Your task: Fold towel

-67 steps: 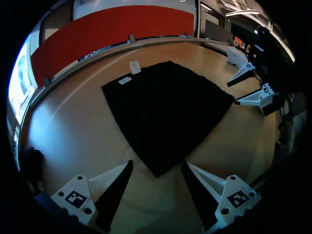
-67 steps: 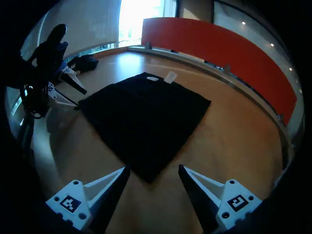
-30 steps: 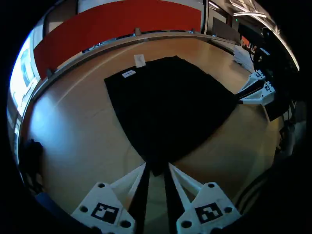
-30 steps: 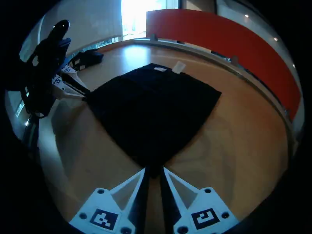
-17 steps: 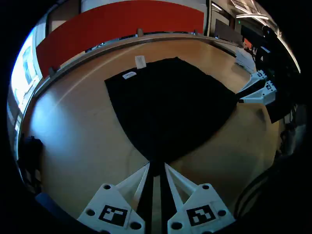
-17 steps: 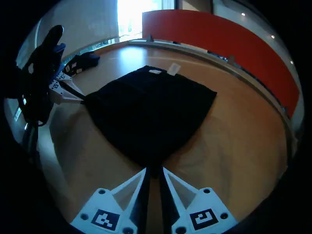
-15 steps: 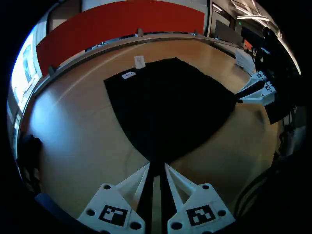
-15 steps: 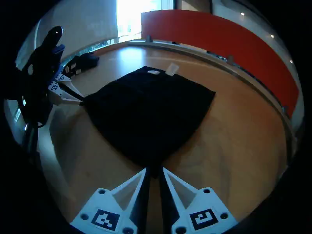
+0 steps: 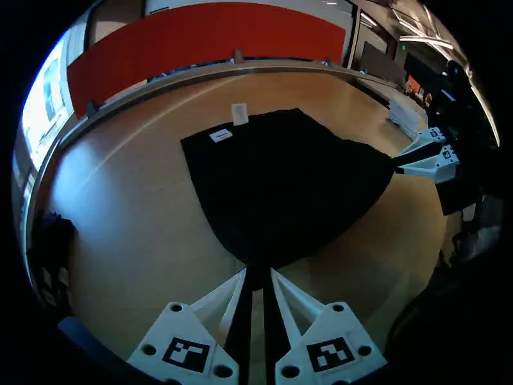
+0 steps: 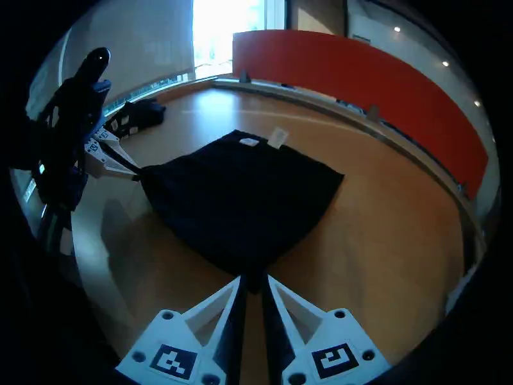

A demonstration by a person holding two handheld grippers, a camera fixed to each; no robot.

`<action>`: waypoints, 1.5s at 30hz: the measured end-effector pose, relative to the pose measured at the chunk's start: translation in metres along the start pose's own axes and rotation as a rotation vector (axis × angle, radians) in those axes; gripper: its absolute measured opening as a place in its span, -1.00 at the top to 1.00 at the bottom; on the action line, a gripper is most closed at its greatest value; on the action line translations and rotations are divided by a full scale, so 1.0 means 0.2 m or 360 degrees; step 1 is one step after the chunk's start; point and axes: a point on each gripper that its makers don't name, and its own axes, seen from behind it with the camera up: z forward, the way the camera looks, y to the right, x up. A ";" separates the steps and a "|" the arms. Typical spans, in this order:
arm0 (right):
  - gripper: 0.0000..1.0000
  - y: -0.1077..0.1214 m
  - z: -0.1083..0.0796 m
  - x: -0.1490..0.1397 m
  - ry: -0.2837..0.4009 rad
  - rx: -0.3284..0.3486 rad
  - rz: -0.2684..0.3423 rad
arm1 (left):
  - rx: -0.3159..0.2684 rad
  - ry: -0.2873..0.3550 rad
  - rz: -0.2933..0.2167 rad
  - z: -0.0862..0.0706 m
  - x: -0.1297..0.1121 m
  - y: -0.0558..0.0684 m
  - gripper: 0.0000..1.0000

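A black towel (image 9: 282,179) lies on a light wooden table, with a white tag (image 9: 221,135) near its far edge. My left gripper (image 9: 257,277) is shut on one near corner of the towel, and that corner is lifted off the table. My right gripper (image 10: 252,280) is shut on the other near corner of the towel (image 10: 237,192), also raised. In the left gripper view the right gripper (image 9: 395,165) pinches its corner at the right. In the right gripper view the left gripper (image 10: 133,172) holds its corner at the left.
A red partition (image 9: 205,38) runs behind the table's curved far rim (image 9: 160,80). A dark bag (image 10: 138,113) lies at the table's far left in the right gripper view. White papers (image 9: 408,115) sit at the table's right end.
Both grippers closed on the towel's two near corners, then lifted them; the near edge now hangs above the table with shadow beneath it.
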 end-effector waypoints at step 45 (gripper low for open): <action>0.70 -0.06 -0.40 0.20 -0.0025 0.0089 -0.0065 | -0.0069 -0.0115 -0.0121 -0.41 0.12 0.16 0.80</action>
